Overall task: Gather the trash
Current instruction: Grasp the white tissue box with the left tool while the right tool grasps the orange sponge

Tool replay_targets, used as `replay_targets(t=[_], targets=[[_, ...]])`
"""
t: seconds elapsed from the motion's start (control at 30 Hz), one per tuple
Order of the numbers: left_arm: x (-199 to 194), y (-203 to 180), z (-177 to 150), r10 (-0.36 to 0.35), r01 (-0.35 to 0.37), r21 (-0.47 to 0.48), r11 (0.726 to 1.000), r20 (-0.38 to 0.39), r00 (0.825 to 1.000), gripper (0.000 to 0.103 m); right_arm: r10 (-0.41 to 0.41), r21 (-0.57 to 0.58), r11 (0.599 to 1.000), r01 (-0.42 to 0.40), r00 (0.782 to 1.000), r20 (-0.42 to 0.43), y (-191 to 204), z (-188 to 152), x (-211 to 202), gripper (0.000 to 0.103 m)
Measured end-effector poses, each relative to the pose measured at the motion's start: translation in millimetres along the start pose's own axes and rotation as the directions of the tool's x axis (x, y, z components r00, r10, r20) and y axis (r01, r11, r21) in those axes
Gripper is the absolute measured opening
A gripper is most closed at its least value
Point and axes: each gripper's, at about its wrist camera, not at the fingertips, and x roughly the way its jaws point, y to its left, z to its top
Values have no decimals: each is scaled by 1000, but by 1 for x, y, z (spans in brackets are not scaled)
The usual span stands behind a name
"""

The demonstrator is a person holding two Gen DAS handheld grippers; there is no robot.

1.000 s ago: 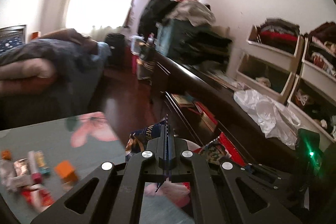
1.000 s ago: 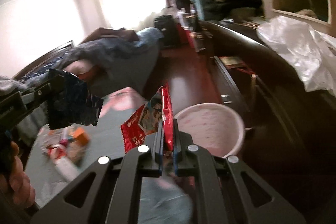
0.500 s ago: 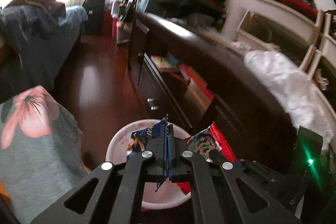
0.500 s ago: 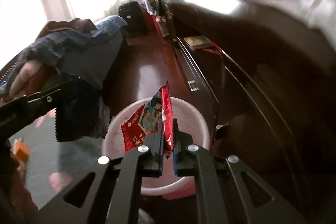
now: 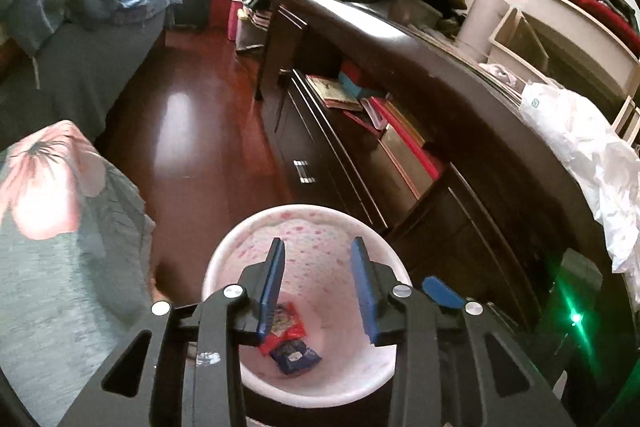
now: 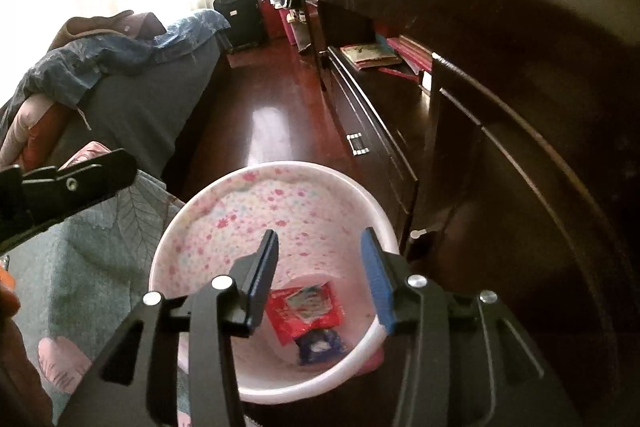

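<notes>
A pink flowered bin [image 5: 308, 227] stands on the floor; it also shows in the right wrist view [image 6: 276, 211]. A red wrapper [image 6: 308, 307] and a blue wrapper [image 6: 322, 345] lie at its bottom, also seen in the left wrist view as the red wrapper [image 5: 286, 325] and the blue wrapper [image 5: 296, 355]. My left gripper [image 5: 318, 287] is open and empty above the bin. My right gripper [image 6: 320, 279] is open and empty above the bin. The left gripper's finger [image 6: 72, 183] shows at the left of the right wrist view.
A table with a grey-green flowered cloth [image 5: 60, 235] is left of the bin. A dark wooden dresser [image 5: 400, 131] with an open drawer of books runs along the right. A bed [image 5: 72, 39] lies across the red wood floor [image 5: 192, 131]. A white plastic bag [image 5: 580, 147] lies on the dresser.
Both grippers moved from the table to above the bin and opened. The red wrapper and the blue wrapper dropped out of them into the bin.
</notes>
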Motion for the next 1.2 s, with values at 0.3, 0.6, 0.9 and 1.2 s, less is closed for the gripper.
replay_targets(t=[0.3,0.6,0.9,1.2], targets=[[-76,12,-8,76,-69,-61,996,120,990,77,47,-7,999,-47,998,48,18,-2,-65,81],[-173,43,-41,315,-300,-111,947,171,933,97,213,-98,973,-207,975,60,81,-20,-140,98],[-236,123,-88,558,-510,-288,810,112,823,97,315,-242,922,-302,949,16,153,-45,-172,98],[-241,207,-101,684,-628,-377,681,21,729,97,355,-325,879,-349,934,-44,214,-59,-164,98]])
